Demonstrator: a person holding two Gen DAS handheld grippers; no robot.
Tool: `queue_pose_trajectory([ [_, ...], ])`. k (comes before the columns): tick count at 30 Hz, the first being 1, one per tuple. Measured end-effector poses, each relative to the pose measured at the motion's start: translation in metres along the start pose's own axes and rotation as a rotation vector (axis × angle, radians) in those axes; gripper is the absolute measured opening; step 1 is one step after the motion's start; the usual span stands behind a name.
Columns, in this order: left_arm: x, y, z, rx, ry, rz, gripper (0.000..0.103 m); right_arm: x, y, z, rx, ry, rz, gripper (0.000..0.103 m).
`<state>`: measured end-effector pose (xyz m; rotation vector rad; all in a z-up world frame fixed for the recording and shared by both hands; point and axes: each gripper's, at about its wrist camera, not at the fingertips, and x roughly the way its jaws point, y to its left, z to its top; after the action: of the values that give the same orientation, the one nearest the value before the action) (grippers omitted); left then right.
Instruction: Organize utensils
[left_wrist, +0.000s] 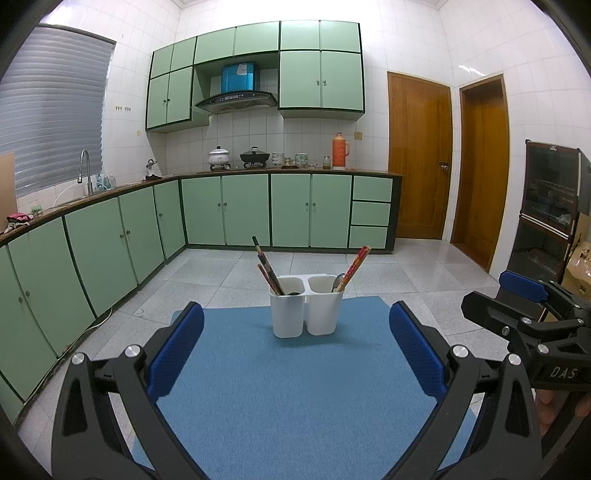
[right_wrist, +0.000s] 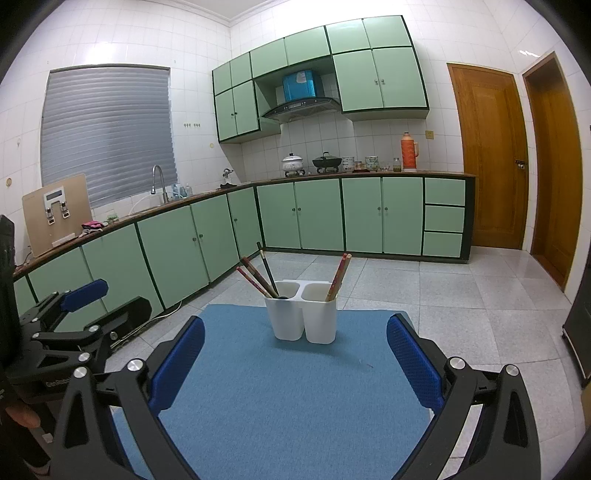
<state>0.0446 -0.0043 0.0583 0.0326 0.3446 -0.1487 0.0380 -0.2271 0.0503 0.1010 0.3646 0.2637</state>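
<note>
- A white holder (left_wrist: 306, 308) with two cups side by side stands upright at the far end of a blue mat (left_wrist: 295, 387) that covers the table.
- The left cup carries dark chopsticks (left_wrist: 264, 264) that lean up and to the left, long axes tilted away from the right cup.
- The right cup carries red chopsticks (left_wrist: 355, 266) that lean up and to the right, with a spoon (left_wrist: 338, 282) just beside them, bowl end up.
- The left tool (left_wrist: 295, 347) hangs over the near part of the mat, fingers spread wide and holding nothing; the holder sits ahead between them, well apart from both pads.
- The right tool (right_wrist: 295, 349) hangs likewise, wide and bare, just to the right of the left one.
- Beyond the table lie a tiled floor (left_wrist: 406, 266), green cabinets (left_wrist: 266, 210) and two wooden doors (left_wrist: 419, 158).
</note>
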Motion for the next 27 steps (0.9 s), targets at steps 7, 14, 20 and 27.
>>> queue_pose_trajectory([
  [7, -0.0004, 0.0011, -0.0006, -0.002, 0.001, -0.001, 0.097, 0.0001, 0.0001, 0.0002, 0.0, 0.001, 0.0, 0.097],
  [14, 0.0, 0.0008, 0.0, -0.001, 0.001, 0.0, 0.097, -0.0001, 0.0001, 0.0004, 0.0, 0.001, 0.0, 0.097],
  [20, 0.0001, 0.0027, -0.0016, -0.004, 0.003, 0.002, 0.097, 0.0007, 0.0014, 0.0, 0.0, 0.002, 0.0, 0.097],
  [27, -0.0002, 0.0071, -0.0076, -0.007, 0.006, 0.004, 0.097, 0.0008, 0.0016, 0.0002, 0.0, 0.003, 0.001, 0.097],
])
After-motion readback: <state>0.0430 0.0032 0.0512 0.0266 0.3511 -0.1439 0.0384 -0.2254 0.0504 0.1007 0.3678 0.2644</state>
